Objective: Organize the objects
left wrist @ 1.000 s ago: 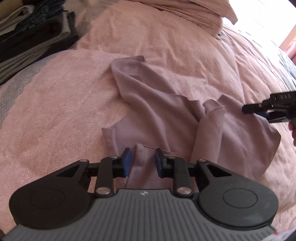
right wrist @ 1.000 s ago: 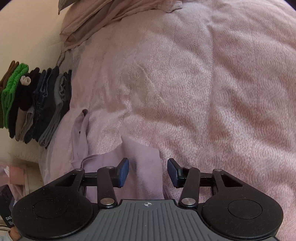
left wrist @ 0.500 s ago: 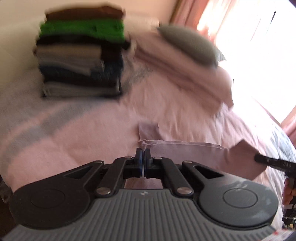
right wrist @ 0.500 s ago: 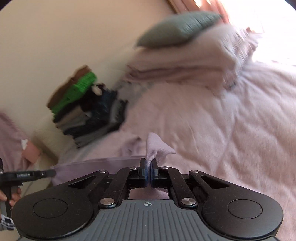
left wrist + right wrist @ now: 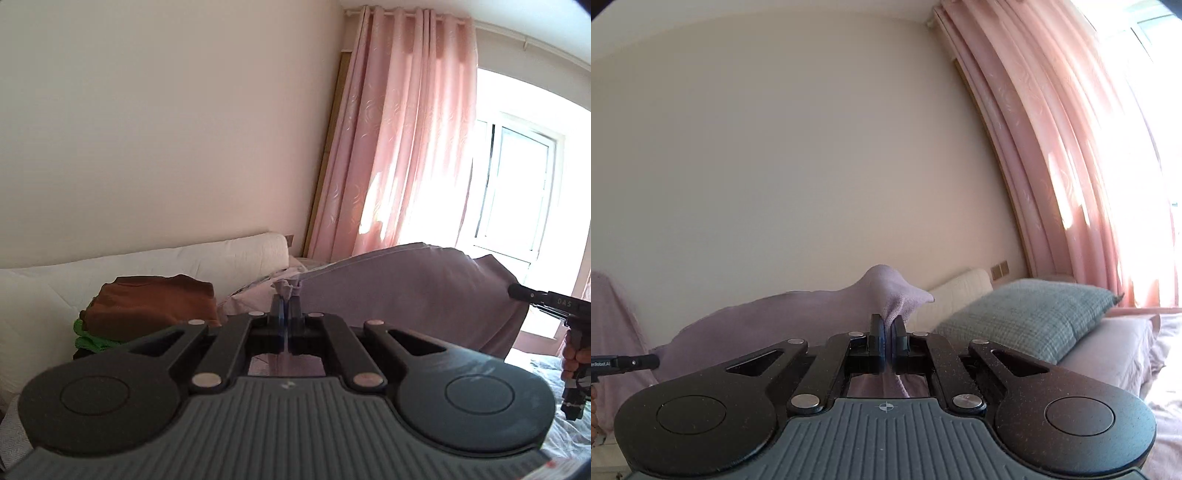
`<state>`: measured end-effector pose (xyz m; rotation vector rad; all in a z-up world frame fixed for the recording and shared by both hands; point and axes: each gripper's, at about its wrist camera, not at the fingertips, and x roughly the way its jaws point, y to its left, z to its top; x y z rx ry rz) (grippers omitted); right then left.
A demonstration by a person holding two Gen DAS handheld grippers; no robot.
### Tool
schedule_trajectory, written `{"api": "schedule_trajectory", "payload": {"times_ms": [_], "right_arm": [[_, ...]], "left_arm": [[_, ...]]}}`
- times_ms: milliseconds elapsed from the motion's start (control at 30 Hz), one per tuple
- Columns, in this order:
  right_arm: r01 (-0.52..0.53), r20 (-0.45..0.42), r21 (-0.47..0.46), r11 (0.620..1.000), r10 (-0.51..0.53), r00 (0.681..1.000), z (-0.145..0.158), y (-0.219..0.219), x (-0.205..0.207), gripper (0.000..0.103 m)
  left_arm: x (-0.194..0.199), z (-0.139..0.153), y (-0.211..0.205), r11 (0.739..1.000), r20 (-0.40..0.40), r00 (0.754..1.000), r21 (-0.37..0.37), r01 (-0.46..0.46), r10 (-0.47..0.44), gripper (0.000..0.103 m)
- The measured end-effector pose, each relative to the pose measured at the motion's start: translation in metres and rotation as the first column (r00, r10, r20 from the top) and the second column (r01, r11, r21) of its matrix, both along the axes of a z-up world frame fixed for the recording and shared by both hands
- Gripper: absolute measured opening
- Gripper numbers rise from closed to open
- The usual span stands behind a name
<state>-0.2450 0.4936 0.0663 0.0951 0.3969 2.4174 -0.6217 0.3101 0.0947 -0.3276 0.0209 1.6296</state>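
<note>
**A:** Watching from the doorway. The left tongs are clamped on a bunched bit of a mauve shirt, and the right tongs are pinched tight on another corner of it. The shirt's up in the air, stretched between the two, above the bed.

**B:** Looks thin and floppy, practically weightless?

**A:** I'd guess so. It sags in the middle, no stiffness at all. Hems or corners seem the best place to hold; smooth knit could slip out of a shallow pinch. The pile of folded clothes sits near the headboard.
</note>
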Motion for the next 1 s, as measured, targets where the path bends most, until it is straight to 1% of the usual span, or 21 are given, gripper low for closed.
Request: {"api": "schedule_trajectory", "payload": {"times_ms": [67,133,200,233,267,300,333,367,400,433,467,500,567,600,667,733,800,867,900,933,1000], "right_arm": [[-0.016,-0.002,0.007,1.000,0.016,1.000,-0.009,-0.018,0.019,0.000],[-0.032,0.027,-0.015,0.999,0.032,0.999,-0.030,-0.039,0.039,0.000],[-0.054,0.089,-0.065,0.996,0.060,0.994,-0.062,-0.064,0.057,0.000],[-0.055,0.135,-0.110,0.992,0.070,0.988,-0.082,-0.077,0.066,0.000],[-0.051,0.194,-0.181,0.982,0.086,0.977,-0.110,-0.092,0.076,0.000],[-0.029,0.259,-0.248,0.968,0.095,0.961,-0.134,-0.105,0.084,0.001],[0.004,0.319,-0.306,0.952,0.098,0.943,-0.155,-0.117,0.091,0.008],[0.056,0.385,-0.378,0.924,0.102,0.917,-0.181,-0.133,0.100,0.013],[0.092,0.429,-0.461,0.883,0.131,0.894,-0.206,-0.148,0.108,0.025],[0.127,0.460,-0.536,0.834,0.163,0.873,-0.227,-0.163,0.118,0.030],[0.164,0.475,-0.600,0.783,0.184,0.860,-0.245,-0.178,0.129,0.031],[0.190,0.474,-0.659,0.728,0.206,0.856,-0.261,-0.193,0.147,0.031],[0.207,0.463,-0.723,0.659,0.240,0.854,-0.275,-0.209,0.160,0.031],[0.215,0.454,-0.746,0.630,0.245,0.857,-0.280,-0.211,0.166,0.032],[0.210,0.433,-0.773,0.598,0.255,0.865,-0.286,-0.214,0.173,0.032],[0.218,0.414,-0.780,0.586,0.222,0.883,-0.285,-0.205,0.174,0.032],[0.227,0.375,-0.800,0.555,0.167,0.912,-0.291,-0.186,0.173,0.032],[0.235,0.349,-0.811,0.536,0.121,0.929,-0.294,-0.166,0.171,0.033],[0.241,0.348,-0.809,0.535,0.106,0.931,-0.296,-0.156,0.170,0.036],[0.249,0.353,-0.808,0.534,0.099,0.930,-0.299,-0.148,0.167,0.043],[0.252,0.359,-0.808,0.532,0.107,0.927,-0.306,-0.131,0.161,0.051]], "left_arm": [[0.014,-0.010,-0.024,1.000,0.005,1.000,-0.004,0.017,-0.017,0.000],[0.029,-0.033,-0.059,0.998,0.014,0.999,-0.045,0.033,-0.033,0.000],[0.046,-0.068,-0.087,0.991,0.015,0.999,-0.129,0.038,-0.036,0.000],[0.055,-0.089,-0.102,0.981,0.030,0.999,-0.192,0.040,-0.035,0.000],[0.061,-0.111,-0.114,0.966,0.063,0.998,-0.253,0.046,-0.031,0.000],[0.070,-0.139,-0.127,0.940,0.091,0.996,-0.338,0.053,-0.024,0.000],[0.078,-0.167,-0.138,0.906,0.103,0.995,-0.420,0.055,-0.013,0.000],[0.085,-0.195,-0.147,0.863,0.123,0.992,-0.502,0.064,-0.002,0.001],[0.091,-0.223,-0.156,0.809,0.134,0.991,-0.584,0.065,0.018,0.002],[0.097,-0.246,-0.165,0.760,0.141,0.989,-0.647,0.065,0.035,0.002],[0.100,-0.266,-0.174,0.715,0.148,0.988,-0.695,0.068,0.051,0.002],[0.098,-0.283,-0.183,0.674,0.144,0.987,-0.736,0.059,0.071,0.002],[0.097,-0.305,-0.194,0.610,0.133,0.985,-0.791,0.038,0.112,0.002],[0.094,-0.310,-0.200,0.599,0.144,0.981,-0.800,0.037,0.132,0.003],[0.090,-0.312,-0.202,0.603,0.163,0.974,-0.797,0.034,0.161,0.005],[0.096,-0.299,-0.203,0.626,0.185,0.967,-0.779,0.037,0.173,0.015],[0.097,-0.297,-0.196,0.651,0.231,0.953,-0.758,0.051,0.195,0.020],[0.095,-0.300,-0.185,0.665,0.284,0.934,-0.744,0.070,0.219,0.023],[0.094,-0.306,-0.178,0.664,0.303,0.925,-0.743,0.079,0.230,0.024],[0.093,-0.311,-0.173,0.659,0.314,0.918,-0.748,0.082,0.242,0.025],[0.090,-0.324,-0.162,0.645,0.324,0.908,-0.760,0.083,0.265,0.025]]}}
